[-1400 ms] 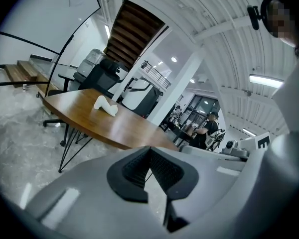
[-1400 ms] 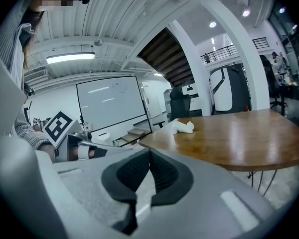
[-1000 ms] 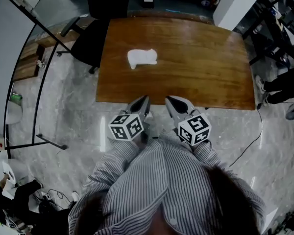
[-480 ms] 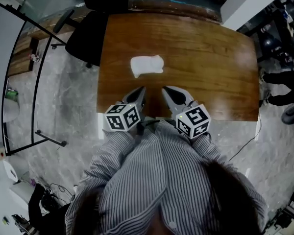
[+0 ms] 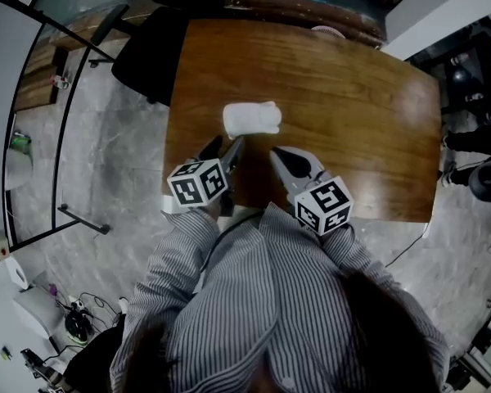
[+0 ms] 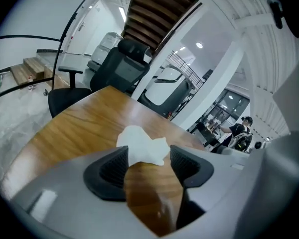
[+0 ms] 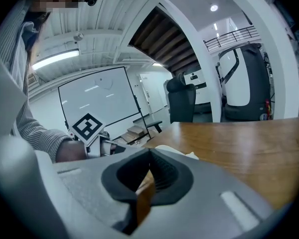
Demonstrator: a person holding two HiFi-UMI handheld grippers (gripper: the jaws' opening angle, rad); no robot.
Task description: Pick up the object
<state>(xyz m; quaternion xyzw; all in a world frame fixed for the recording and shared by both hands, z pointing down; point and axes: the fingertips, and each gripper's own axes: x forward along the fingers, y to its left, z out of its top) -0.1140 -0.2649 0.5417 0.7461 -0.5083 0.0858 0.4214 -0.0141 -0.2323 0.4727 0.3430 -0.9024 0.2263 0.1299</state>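
Left hand-held gripper (image 5: 222,148): released, jaws opening, nothing between the pads. In the left gripper view the gap frames the white wad (image 6: 142,144), but the wad lies beyond the tips, not inside them. Gripper sits over the near edge of the tabletop (image 5: 352,113).

Right hand-held gripper (image 5: 283,159): clenched on nothing, pads meeting tip to tip in the right gripper view. It is parked beside the left 1, also at the near edge.

Task's thing: 1 white wad (image 5: 252,119), crumpled, cloth or tissue, cannot tell which. It lies alone on the tabletop, left of centre, just ahead of my left jaws and apart from them.

Step in hand, as I judge it: the reach with the left.
- Let the jaws finish spreading before closing the distance.
- Keep the wad centred in the gap, as it is now.
- Come in low, tips nearly brushing the wood, so the pads straddle the bulk and not 1 loose fold.
- Soft thing: close fully, it will compress.
- Risk: pushing it along the slick wood instead of straddling it.
- Right stays out of the way.
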